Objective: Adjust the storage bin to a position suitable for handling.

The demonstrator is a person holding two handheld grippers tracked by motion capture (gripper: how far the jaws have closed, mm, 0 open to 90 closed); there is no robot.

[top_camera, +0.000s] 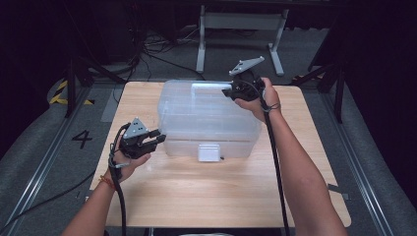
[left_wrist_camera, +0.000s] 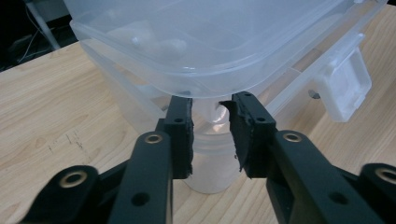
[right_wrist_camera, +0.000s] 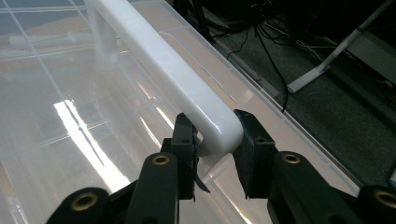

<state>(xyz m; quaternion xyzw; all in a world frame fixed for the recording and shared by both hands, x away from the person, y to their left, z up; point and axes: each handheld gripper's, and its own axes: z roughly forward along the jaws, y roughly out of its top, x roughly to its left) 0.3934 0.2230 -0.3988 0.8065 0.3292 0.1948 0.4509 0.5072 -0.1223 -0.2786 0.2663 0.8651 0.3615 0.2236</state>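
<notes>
A clear plastic storage box (top_camera: 209, 118) with a white front latch (top_camera: 208, 152) stands on the wooden table (top_camera: 221, 191). My left gripper (top_camera: 158, 137) is at the box's near left corner. In the left gripper view its jaws (left_wrist_camera: 212, 130) close on the rounded lower corner of the box (left_wrist_camera: 210, 46), just under the lid's rim, and the latch (left_wrist_camera: 345, 86) shows to the right. My right gripper (top_camera: 227, 92) reaches over the lid from the far right. It (right_wrist_camera: 215, 140) is shut on the end of the white carry handle (right_wrist_camera: 163, 60), which is raised off the lid.
Bare tabletop lies in front of the box and on both sides of it. Behind the table, a grey metal stand (top_camera: 241, 29) and loose cables (top_camera: 147, 49) sit on the dark floor. A yellow-black floor marking (top_camera: 61, 93) lies at the left.
</notes>
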